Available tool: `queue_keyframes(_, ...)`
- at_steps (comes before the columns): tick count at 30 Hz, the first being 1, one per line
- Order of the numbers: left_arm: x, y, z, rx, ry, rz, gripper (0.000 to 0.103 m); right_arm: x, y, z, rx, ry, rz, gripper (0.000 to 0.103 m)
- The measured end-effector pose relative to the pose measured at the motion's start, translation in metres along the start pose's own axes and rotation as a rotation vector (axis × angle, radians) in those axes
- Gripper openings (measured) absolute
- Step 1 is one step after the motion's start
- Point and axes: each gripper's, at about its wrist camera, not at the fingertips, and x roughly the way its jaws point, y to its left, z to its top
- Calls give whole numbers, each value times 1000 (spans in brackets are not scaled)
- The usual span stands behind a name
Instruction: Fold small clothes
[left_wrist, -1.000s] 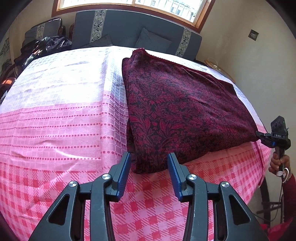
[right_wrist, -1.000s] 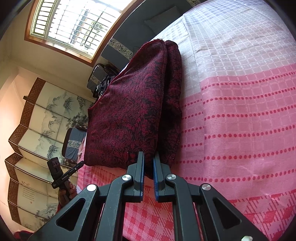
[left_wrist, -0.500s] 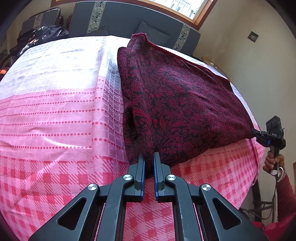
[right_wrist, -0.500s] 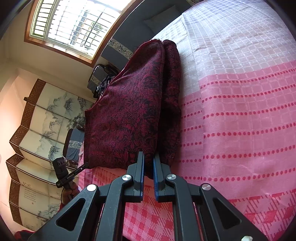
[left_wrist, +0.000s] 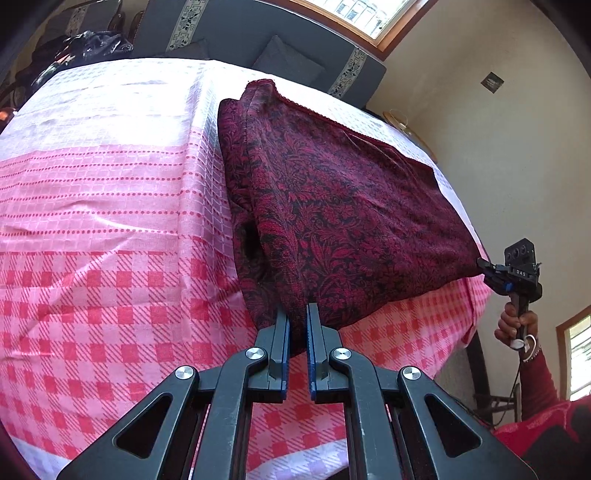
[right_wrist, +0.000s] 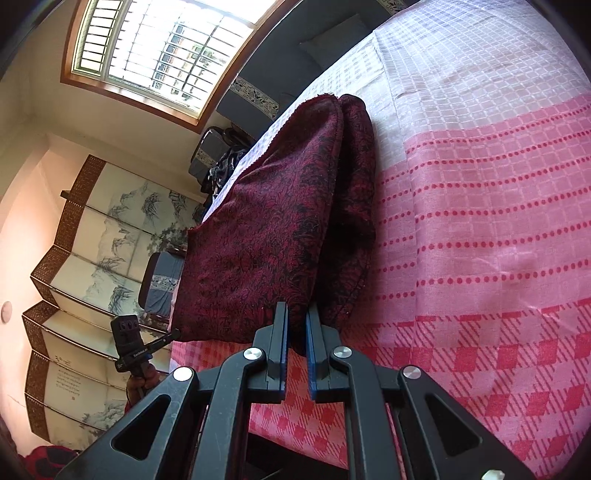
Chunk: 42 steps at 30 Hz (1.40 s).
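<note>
surface: pink checked bedspread (left_wrist: 110, 221) | cloth: dark red floral-patterned folded garment (left_wrist: 332, 206) | left gripper (left_wrist: 296, 314), right gripper (right_wrist: 296, 312): each clamped on a garment corner | room: barred window (right_wrist: 162, 48), painted folding screen (right_wrist: 92, 240), probably a grey sofa (left_wrist: 258, 40)

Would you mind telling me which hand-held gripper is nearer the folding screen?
Left. The left hand-held gripper pinches the dark red cloth's corner beside the folding screen; the right hand-held gripper holds the opposite corner.

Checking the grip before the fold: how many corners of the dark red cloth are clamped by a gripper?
2. The left gripper pinches one near corner of the cloth; the right gripper pinches the other near corner. The far corners lie free on the bed.
</note>
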Motion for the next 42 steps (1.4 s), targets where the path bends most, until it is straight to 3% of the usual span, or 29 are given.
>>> queue_keyframes(8,26,-3,-4,43,14,156,15,16,-25,-6,46,8,-50,10)
queue_keyframes(10,23,-8,-4,49,-8,198,21,17,-26,-4,43,-4,-44,12)
queue_keyframes(13,8,-19,-1,97,-74,328,37,13,-25,-1,47,-27,-51,18)
queue_keyframes(15,-1,-29,2,133,-122,411,54,6,-20,2,21,-63,-101,26)
queue_keyframes(17,-7,-39,5,169,-162,450,57,-2,-11,10,-7,-103,-140,29)
queue_keyframes(21,-3,-52,15,200,-185,462,59,-1,14,30,-86,-133,-199,35)
queue_keyframes(30,31,-66,35,239,-168,477,59,52,51,61,-249,-81,-360,37)
queue_keyframes(36,46,-67,44,230,-151,480,59,77,57,74,-270,-32,-394,48)
queue_keyframes(42,60,-64,49,237,-128,513,59,94,49,87,-251,0,-440,50)
